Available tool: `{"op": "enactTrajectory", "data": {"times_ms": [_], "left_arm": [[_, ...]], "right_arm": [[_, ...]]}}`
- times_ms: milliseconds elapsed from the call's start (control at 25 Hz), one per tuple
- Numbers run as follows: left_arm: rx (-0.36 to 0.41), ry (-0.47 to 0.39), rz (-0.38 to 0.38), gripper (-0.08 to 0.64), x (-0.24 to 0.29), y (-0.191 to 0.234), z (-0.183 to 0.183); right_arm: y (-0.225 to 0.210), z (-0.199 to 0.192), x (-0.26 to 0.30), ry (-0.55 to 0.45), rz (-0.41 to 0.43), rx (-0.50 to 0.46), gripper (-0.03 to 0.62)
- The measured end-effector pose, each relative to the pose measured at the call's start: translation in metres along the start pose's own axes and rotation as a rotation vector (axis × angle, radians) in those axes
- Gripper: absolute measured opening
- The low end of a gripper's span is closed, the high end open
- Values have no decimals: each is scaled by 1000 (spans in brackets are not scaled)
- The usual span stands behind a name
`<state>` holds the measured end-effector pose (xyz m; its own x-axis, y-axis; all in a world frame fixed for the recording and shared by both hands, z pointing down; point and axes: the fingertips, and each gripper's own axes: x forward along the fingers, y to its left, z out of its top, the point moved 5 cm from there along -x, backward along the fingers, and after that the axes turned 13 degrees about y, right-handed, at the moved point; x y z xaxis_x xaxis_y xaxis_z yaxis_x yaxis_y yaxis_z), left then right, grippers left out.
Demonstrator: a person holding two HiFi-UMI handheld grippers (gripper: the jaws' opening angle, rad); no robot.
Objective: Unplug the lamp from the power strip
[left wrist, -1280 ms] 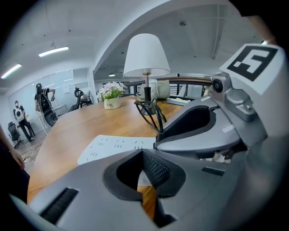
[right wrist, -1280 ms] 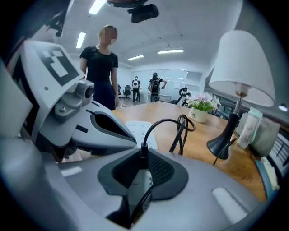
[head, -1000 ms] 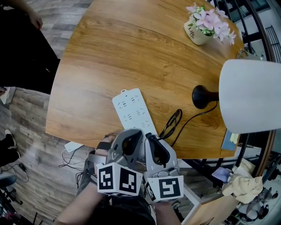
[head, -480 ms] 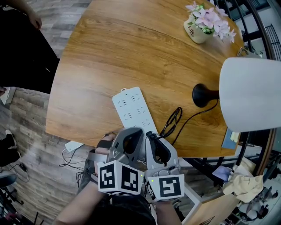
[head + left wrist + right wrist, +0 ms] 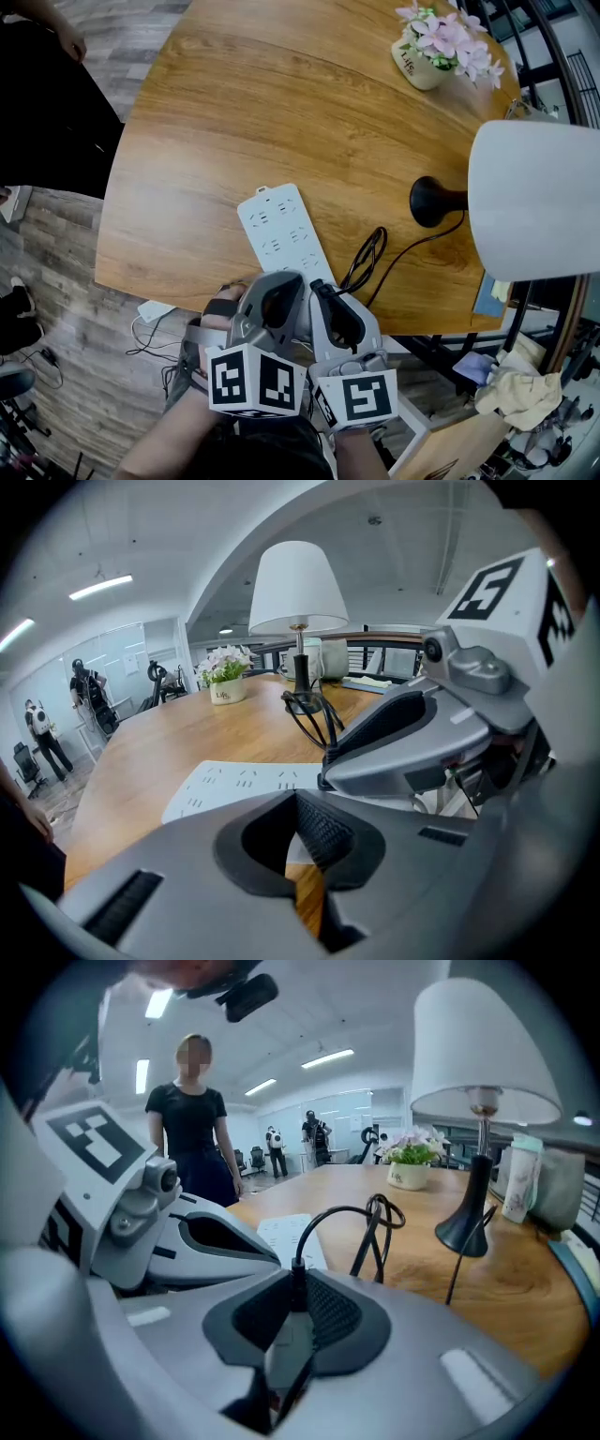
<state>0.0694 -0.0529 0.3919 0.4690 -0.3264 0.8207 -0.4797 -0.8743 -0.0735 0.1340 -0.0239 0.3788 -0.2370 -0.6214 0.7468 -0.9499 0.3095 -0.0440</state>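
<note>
Left hand-held gripper (image 5: 295,797), jaws together, before power strip (image 5: 239,782)

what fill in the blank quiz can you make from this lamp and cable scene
1. The black cable ends in a ____ gripped between the jaws of the right tool.
2. The lamp shade is ____ in colour.
3. The flowers in the pot are ____.

Missing words: plug; white; pink
</note>
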Motion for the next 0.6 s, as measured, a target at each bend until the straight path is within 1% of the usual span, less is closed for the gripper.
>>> {"op": "enactTrajectory", "data": {"times_ms": [240, 320, 440, 480, 520, 600], "left_arm": [[-1, 7, 0, -6, 2, 0, 2], [-2, 8, -3, -6, 2, 0, 2], [0, 10, -3, -6, 1, 0, 1], [3, 12, -2, -6, 1, 0, 1], [6, 12, -1, -6, 1, 0, 1], [8, 5, 1, -6, 1, -1, 2]], "right_arm": [[6, 3, 0, 41, -47, -104, 64], [6, 3, 0, 39, -43, -91, 64], [-1, 0, 0, 3, 6, 4, 64], [-3, 0, 0, -5, 13, 18, 64], [-3, 0, 0, -3, 10, 15, 64], [1, 3, -2, 21, -16, -26, 64]]}}
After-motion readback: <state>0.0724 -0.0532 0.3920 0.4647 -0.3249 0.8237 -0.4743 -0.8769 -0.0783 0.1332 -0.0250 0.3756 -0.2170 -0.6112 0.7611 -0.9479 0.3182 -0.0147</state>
